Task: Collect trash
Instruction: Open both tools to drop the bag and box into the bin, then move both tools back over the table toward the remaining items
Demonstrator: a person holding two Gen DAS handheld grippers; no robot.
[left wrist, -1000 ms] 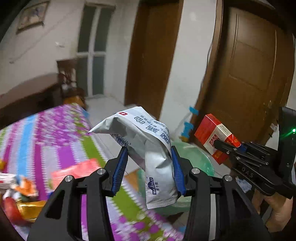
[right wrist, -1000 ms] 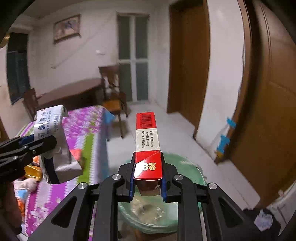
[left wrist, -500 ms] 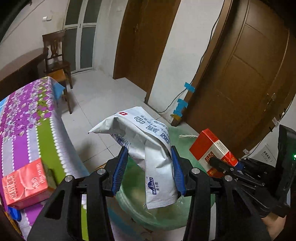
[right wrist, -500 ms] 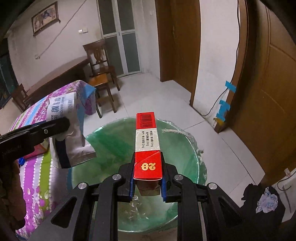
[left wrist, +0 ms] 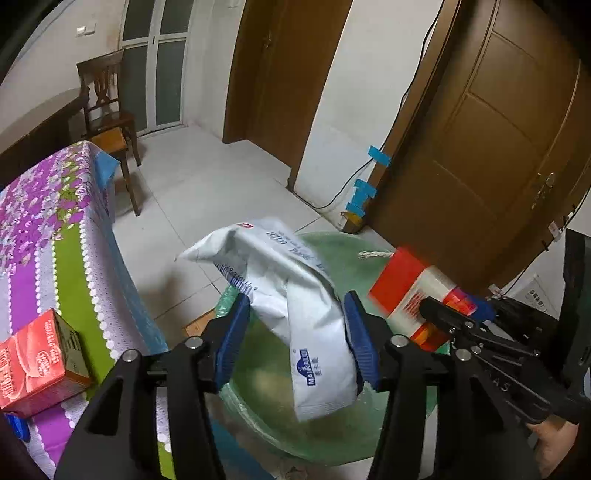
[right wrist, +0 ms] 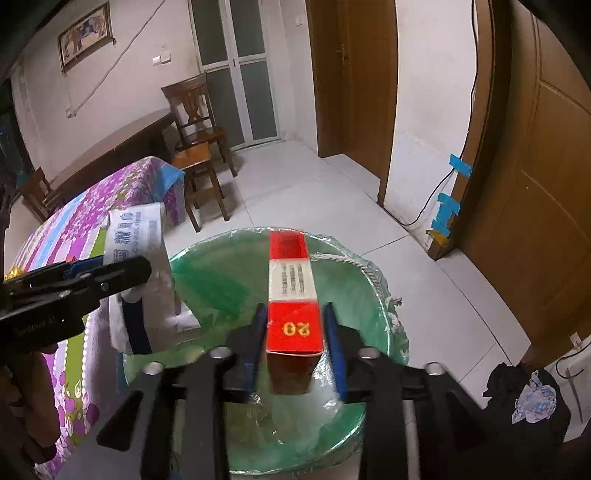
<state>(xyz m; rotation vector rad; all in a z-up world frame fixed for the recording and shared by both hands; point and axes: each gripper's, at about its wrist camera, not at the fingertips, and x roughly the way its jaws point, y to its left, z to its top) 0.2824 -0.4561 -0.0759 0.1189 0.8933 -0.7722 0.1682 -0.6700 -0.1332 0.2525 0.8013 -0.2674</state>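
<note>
Two labels legible: white packet (left wrist: pixel 295 314) "MAIKALU"; red box (right wrist: pixel 293 295) "20".

Place: I see a lived-in home room.
Doors: brown panelled wooden door (left wrist: pixel 480 140); frosted glass double door (right wrist: pixel 236 74).
Furniture: dark carved wooden chair (right wrist: pixel 195 110); table under purple floral striped cloth (left wrist: pixel 48 206).
Wall: framed picture (right wrist: pixel 85 33).
Floor: pale tiles (right wrist: pixel 314 192).

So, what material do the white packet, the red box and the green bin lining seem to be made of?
White packet: soft plastic film, matte; it creases and hangs limp. Red box: thin printed card, slightly glossy, with sharp folded edges. Green bin lining: thin see-through plastic bag, shiny and wrinkled at the rim.
</note>
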